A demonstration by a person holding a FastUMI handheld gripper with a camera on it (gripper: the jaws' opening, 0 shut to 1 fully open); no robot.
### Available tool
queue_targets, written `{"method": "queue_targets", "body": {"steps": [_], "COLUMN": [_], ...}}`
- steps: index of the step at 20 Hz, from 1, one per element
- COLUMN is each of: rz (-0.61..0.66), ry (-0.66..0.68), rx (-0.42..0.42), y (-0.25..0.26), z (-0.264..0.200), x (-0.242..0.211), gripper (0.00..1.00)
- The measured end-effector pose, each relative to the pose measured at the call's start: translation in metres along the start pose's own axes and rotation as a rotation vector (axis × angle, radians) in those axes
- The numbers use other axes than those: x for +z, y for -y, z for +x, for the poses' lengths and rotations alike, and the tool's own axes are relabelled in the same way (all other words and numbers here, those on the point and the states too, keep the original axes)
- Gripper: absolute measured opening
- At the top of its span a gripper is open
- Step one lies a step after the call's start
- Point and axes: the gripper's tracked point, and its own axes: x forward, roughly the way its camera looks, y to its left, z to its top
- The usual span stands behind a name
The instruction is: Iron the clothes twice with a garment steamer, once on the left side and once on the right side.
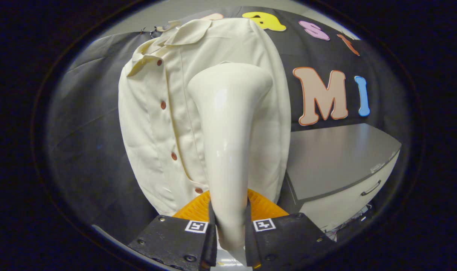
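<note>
A cream garment steamer (pixel 228 143) rises straight ahead from between my fingers, its handle narrow at the bottom and its head wide at the top. My gripper (pixel 229 229) is shut on the steamer's handle, both fingers pressing its sides. Beyond it hangs a cream short-sleeved shirt (pixel 157 124) with a collar and a row of brown buttons. The steamer's head lies over the shirt's front, to the right of the button row; whether it touches the cloth I cannot tell.
An orange ribbed disc (pixel 196 207) lies under the shirt's hem, just ahead of my fingers. To the right of the shirt stands a grey-topped cabinet (pixel 337 158) with a white drawer and handle (pixel 370 188). Black cloth hangs behind the shirt.
</note>
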Motion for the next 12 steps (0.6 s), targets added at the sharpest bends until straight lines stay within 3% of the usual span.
{"method": "queue_targets", "body": {"steps": [12], "rz": [0.023], "ry": [-0.229], "rx": [-0.050], "y": [0.011], "z": [0.013], "x": [-0.121], "gripper": [0.30]}}
